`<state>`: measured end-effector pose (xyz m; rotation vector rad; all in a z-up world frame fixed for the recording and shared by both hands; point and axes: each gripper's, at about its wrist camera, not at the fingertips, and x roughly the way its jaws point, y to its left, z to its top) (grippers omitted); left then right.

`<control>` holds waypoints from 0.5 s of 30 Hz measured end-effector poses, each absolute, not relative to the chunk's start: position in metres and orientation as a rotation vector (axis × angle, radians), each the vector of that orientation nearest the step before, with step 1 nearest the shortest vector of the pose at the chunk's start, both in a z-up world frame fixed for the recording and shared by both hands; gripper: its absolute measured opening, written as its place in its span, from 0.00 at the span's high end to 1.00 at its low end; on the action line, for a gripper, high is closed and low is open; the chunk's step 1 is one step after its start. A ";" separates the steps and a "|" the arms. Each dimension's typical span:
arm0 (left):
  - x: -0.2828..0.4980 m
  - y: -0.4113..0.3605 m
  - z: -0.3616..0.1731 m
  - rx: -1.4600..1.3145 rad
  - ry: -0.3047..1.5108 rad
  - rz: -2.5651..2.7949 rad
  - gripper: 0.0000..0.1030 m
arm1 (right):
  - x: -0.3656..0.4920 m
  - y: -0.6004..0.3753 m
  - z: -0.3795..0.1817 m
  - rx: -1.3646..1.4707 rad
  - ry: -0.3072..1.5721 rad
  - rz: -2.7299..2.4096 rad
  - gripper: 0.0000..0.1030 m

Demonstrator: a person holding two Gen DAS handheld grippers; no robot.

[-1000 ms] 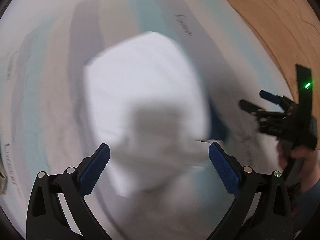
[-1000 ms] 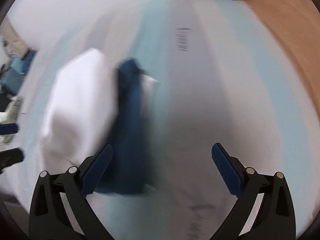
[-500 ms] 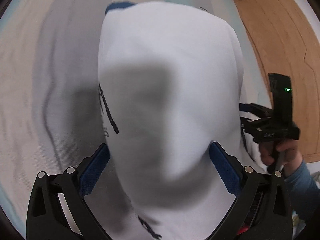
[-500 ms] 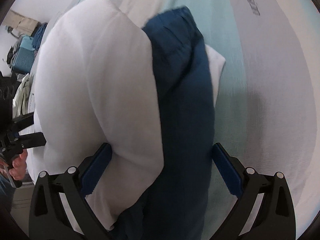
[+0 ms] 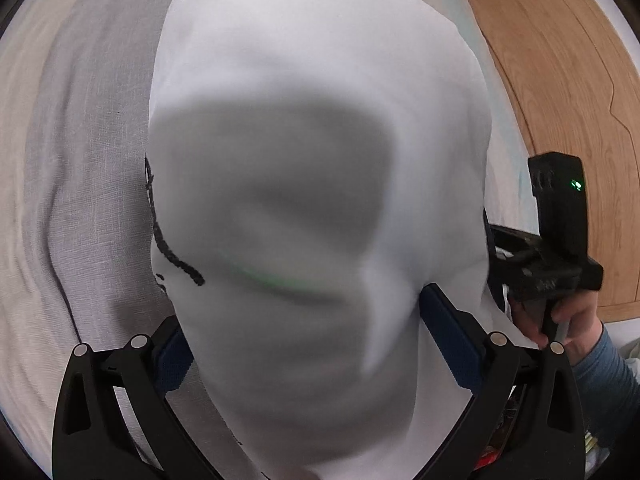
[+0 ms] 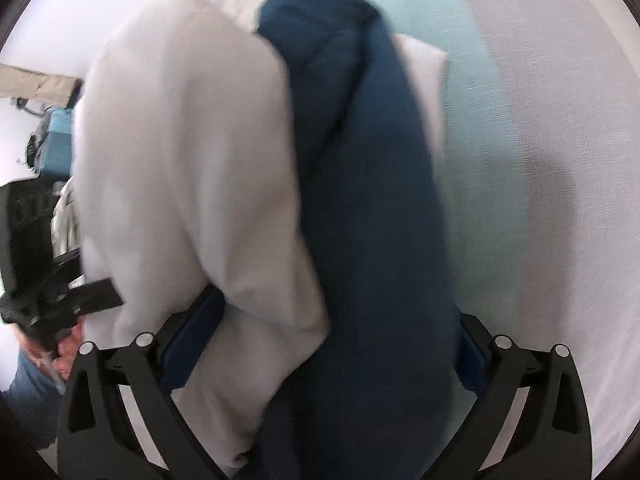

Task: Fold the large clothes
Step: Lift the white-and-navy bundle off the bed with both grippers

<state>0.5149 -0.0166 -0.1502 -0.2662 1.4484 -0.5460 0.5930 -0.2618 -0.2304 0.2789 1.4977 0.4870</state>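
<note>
Both claws, left gripper (image 5: pixel 304 336) and right gripper (image 6: pixel 316 344), gape around the folded white-and-blue garment (image 5: pixel 320 128), its length running straight ahead.

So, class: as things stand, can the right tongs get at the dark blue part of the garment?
Probably yes. The blue fabric already lies between the open fingers of the right tongs, beside the white cloth, with nothing in front of it. Closing would likely catch both layers.
</note>
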 end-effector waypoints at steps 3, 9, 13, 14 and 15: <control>0.508 -0.010 -0.151 -0.264 1.443 -0.549 0.05 | 0.587 -0.250 -0.222 0.268 1.488 0.511 0.20; 0.506 -0.018 -0.152 -0.238 1.431 -0.530 0.05 | 0.594 -0.249 -0.239 0.297 1.519 0.496 0.26; 0.504 -0.025 -0.145 -0.230 1.422 -0.496 0.22 | 0.595 -0.245 -0.236 0.303 1.518 0.491 0.58; 0.502 -0.028 -0.143 -0.214 1.421 -0.484 0.33 | 0.595 -0.245 -0.233 0.307 1.516 0.495 0.67; 0.500 -0.028 -0.140 -0.200 1.420 -0.470 0.44 | 0.596 -0.244 -0.230 0.304 1.510 0.500 0.69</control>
